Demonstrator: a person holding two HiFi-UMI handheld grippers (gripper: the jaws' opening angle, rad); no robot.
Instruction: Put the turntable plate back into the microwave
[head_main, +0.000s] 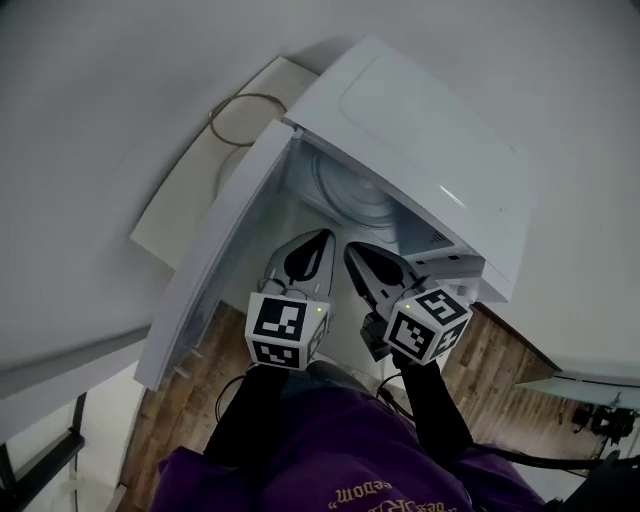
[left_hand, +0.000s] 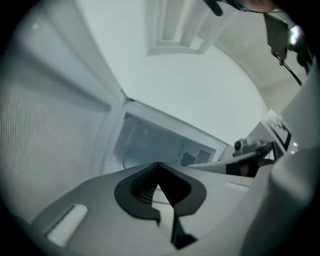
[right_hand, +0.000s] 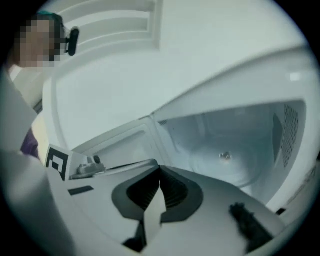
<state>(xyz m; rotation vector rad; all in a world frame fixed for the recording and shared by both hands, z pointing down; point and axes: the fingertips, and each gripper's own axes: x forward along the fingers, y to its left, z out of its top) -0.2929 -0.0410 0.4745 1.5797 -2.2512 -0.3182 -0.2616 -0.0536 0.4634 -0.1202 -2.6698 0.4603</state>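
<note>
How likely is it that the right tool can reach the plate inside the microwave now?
Probably it can. The door stands open and nothing shows between the right tool and the plate on the microwave floor. Its jaws are shut and would need opening first.

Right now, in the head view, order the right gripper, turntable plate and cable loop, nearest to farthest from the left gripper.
1. right gripper, alongside on its right.
2. turntable plate, ahead inside the microwave.
3. cable loop, behind the microwave.
</note>
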